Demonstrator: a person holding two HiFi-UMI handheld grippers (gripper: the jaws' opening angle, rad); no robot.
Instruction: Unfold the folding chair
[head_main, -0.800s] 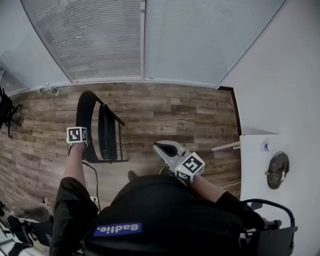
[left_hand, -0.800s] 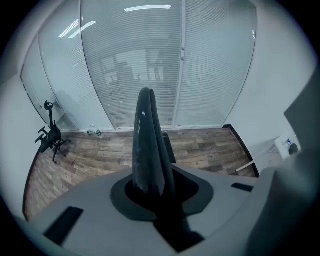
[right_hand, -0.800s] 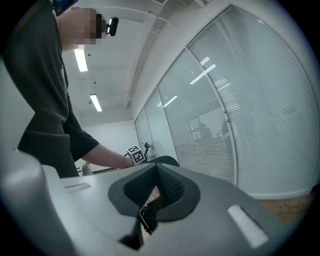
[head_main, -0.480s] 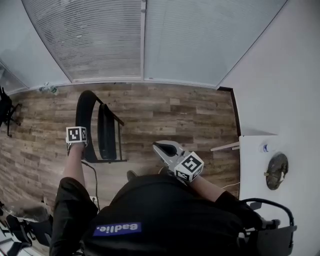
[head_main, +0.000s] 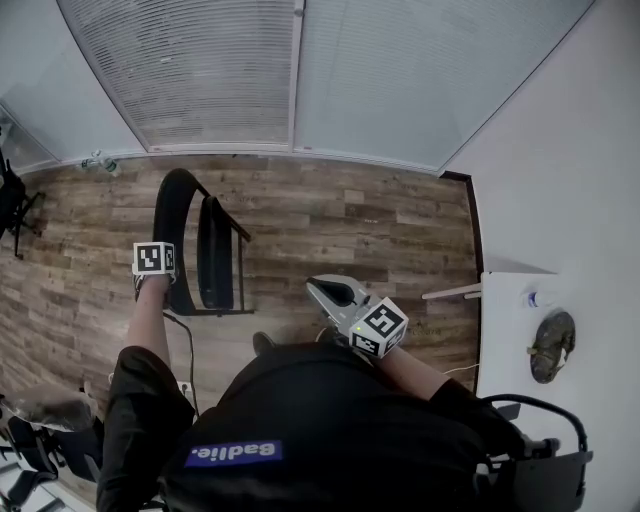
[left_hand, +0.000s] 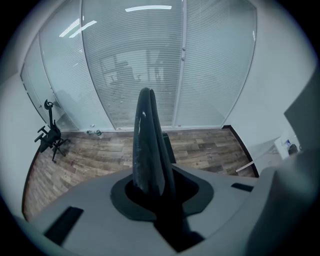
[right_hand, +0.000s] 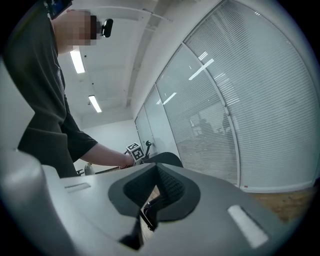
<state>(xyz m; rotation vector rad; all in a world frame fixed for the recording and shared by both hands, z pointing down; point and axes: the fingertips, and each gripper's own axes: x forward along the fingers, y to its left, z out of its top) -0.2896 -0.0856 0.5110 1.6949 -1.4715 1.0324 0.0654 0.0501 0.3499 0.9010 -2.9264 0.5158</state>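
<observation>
Barely shifted, left gripper (head_main: 160, 276) clamps folding chair (head_main: 213, 262) near blinds (head_main: 200, 80); right gripper (head_main: 318, 292) closed, empty.

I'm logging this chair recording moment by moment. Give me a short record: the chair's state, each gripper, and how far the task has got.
chair: folding chair, looks folded, standing upright on the wood floor
left gripper: jaws closed on the chair's top edge
right gripper: jaws shut, empty, apart from the chair
progress: unfolding not yet done

Black folding chair (head_main: 213, 255), brown wood-plank floor (head_main: 340, 225), pale grey slatted blinds (head_main: 200, 70), grey right tool (head_main: 318, 290) with black-and-white marker cube.
</observation>
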